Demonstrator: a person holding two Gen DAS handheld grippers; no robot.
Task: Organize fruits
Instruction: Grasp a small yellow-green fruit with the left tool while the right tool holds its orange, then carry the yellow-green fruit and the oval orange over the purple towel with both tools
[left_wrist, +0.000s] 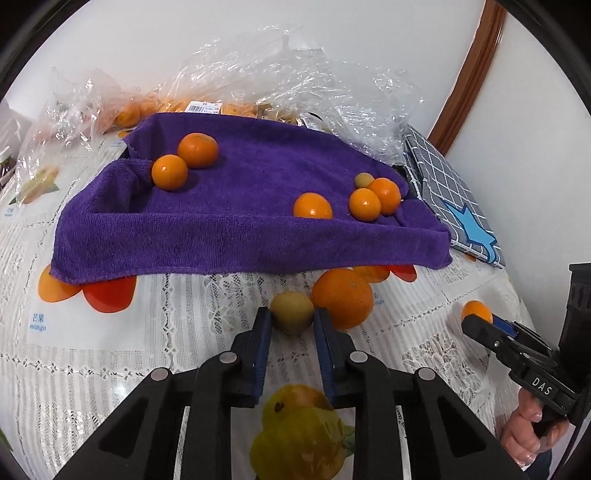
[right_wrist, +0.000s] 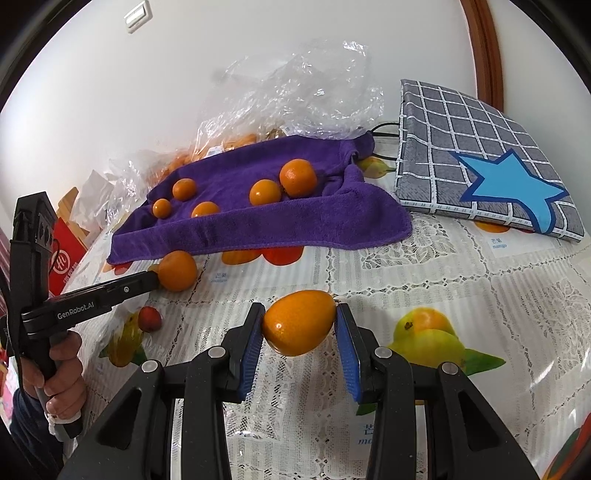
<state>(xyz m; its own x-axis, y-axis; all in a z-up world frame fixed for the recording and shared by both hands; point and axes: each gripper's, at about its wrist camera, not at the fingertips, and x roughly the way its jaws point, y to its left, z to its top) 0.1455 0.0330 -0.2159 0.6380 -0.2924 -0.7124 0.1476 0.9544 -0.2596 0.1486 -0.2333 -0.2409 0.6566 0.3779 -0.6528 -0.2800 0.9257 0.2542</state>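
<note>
Two grips show just in front of the purple towel (left_wrist: 236, 221): the left hand-held gripper (left_wrist: 291, 319) clamps a small brown fruit (left_wrist: 291, 310) beside a large orange (left_wrist: 341, 297), while the right hand-held gripper (right_wrist: 300, 325) pinches a kumquat (right_wrist: 299, 322) over the counter (right_wrist: 424, 280).

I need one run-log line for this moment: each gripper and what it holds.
left gripper: shut on brown fruit | right gripper: shut on orange | purple towel: holds more oranges
</note>
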